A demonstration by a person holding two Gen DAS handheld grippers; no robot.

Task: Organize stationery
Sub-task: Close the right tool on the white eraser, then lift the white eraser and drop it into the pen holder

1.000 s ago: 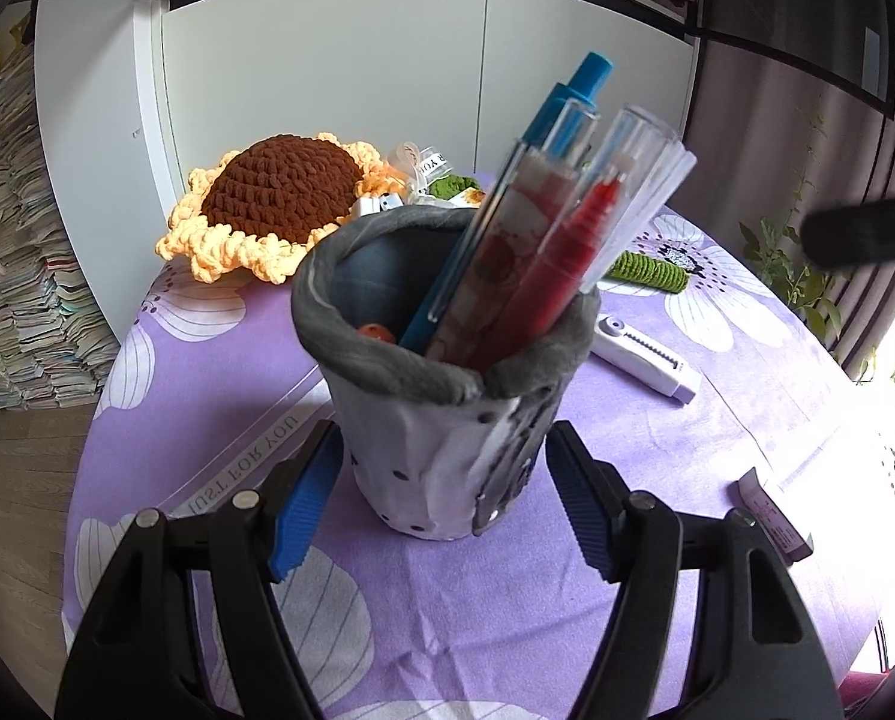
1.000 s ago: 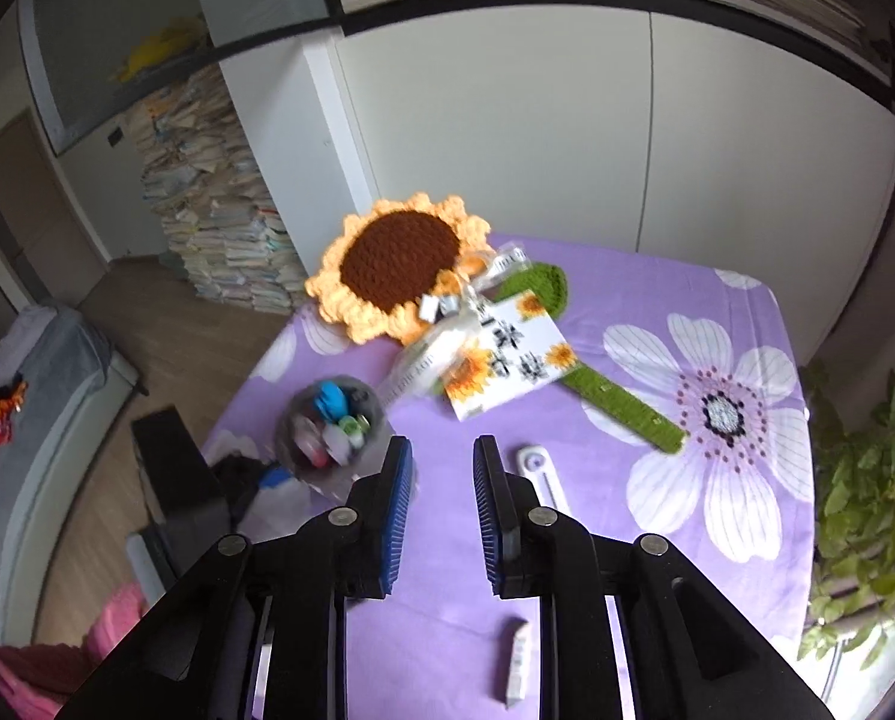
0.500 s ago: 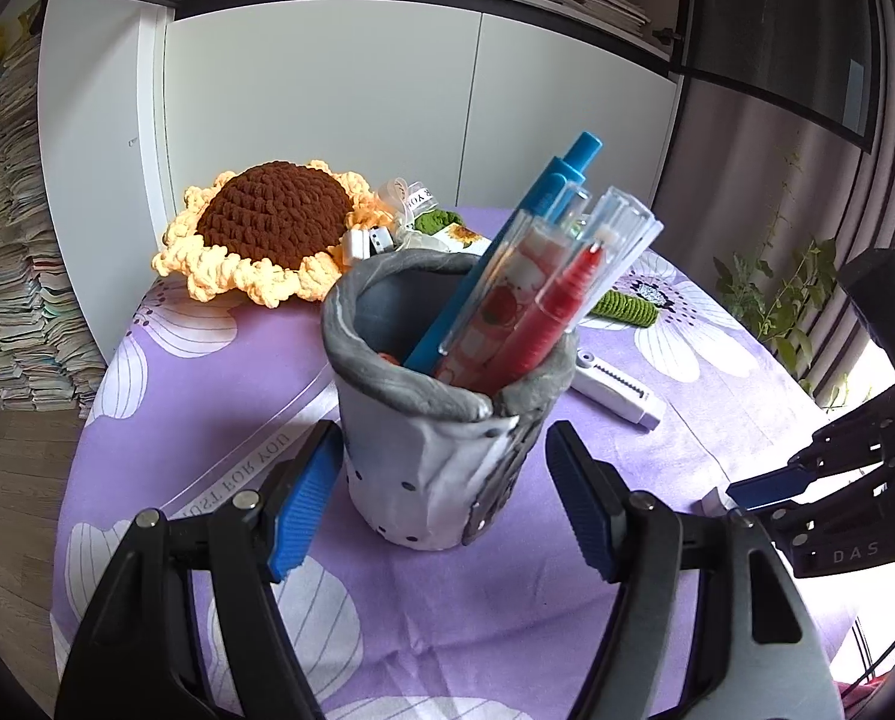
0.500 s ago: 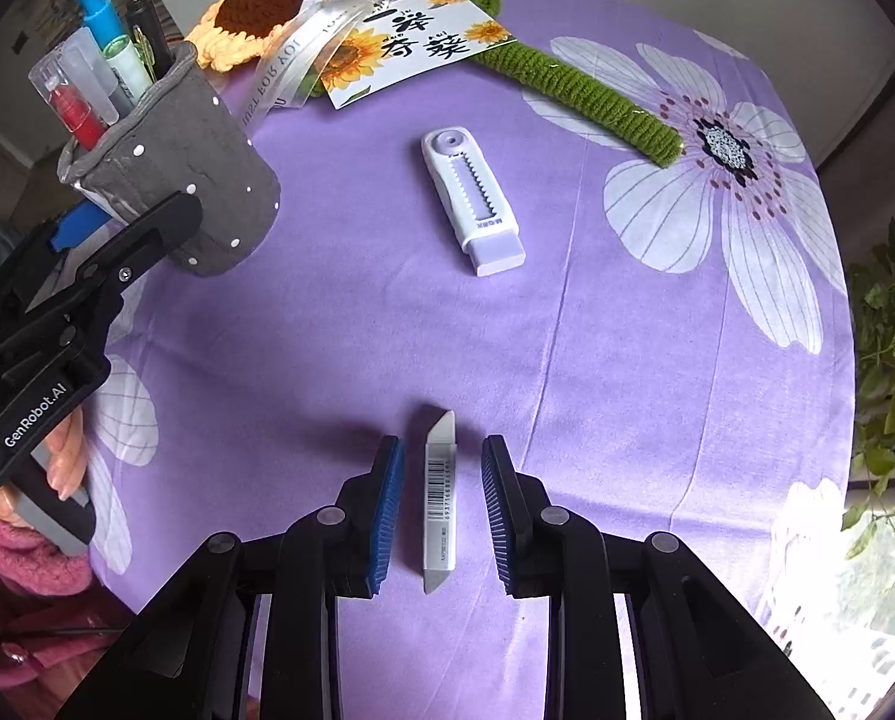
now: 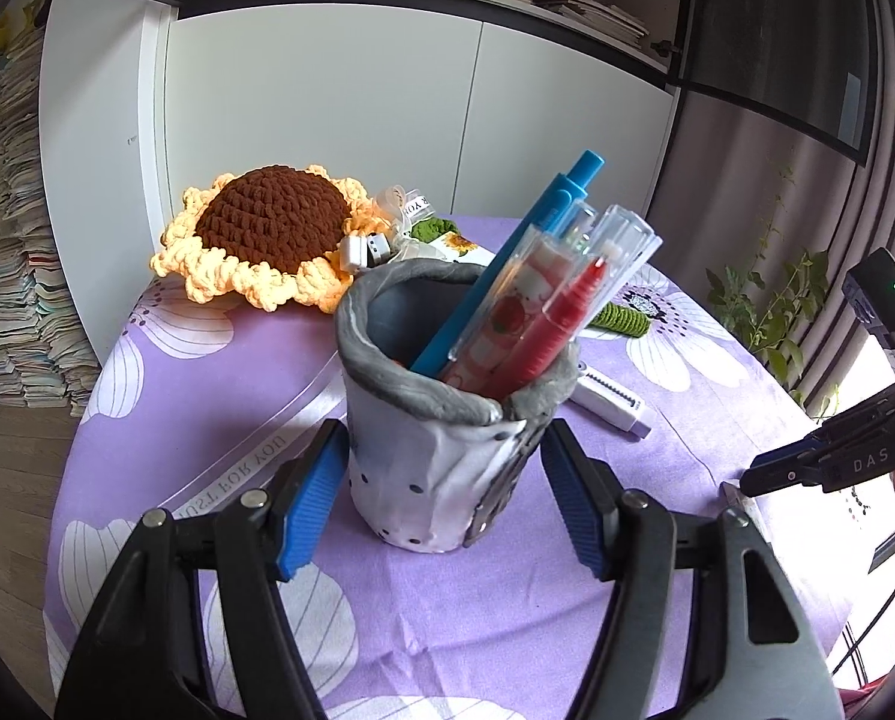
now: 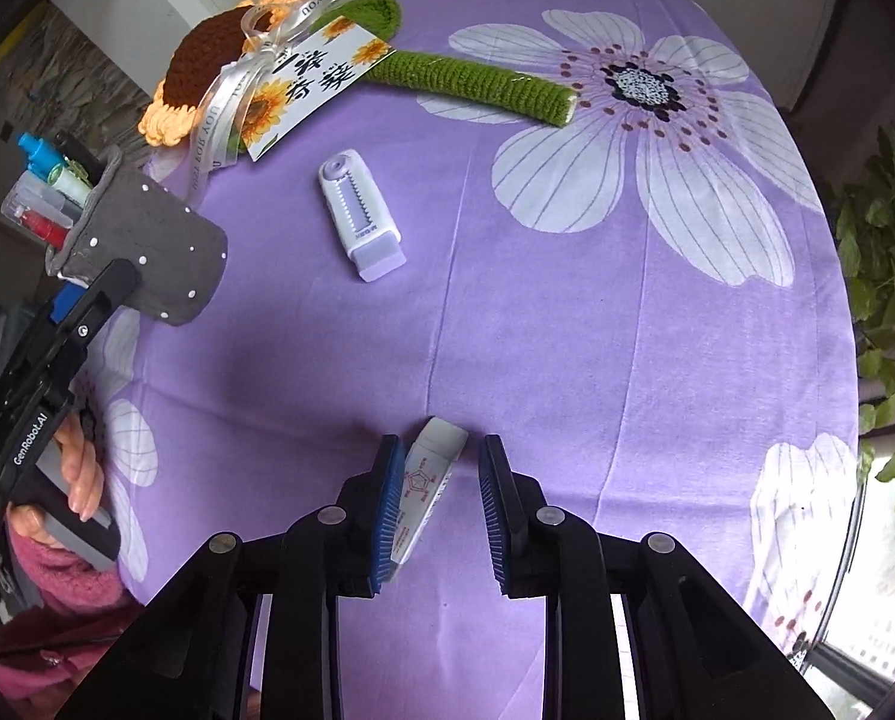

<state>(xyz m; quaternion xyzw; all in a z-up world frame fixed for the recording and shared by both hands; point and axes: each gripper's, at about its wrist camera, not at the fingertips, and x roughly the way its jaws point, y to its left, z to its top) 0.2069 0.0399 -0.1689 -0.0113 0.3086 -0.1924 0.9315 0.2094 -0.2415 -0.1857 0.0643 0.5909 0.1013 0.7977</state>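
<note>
Lying between the right gripper's jaws at the lower middle of the right wrist view, the small white eraser leans against the left-hand pad while the other pad stands clear, so the jaws are released around it and nothing is pinched yet. This looks like the pick-up step. Next they need to close squarely on the eraser's long sides and carry it to the grey fabric pen holder at the left edge of that view. The left gripper has just closed in on the holder, though whether both pads truly press it I cannot say. A lilac correction tape waits on the purple flowered tablecloth, below the crochet sunflower.
</note>
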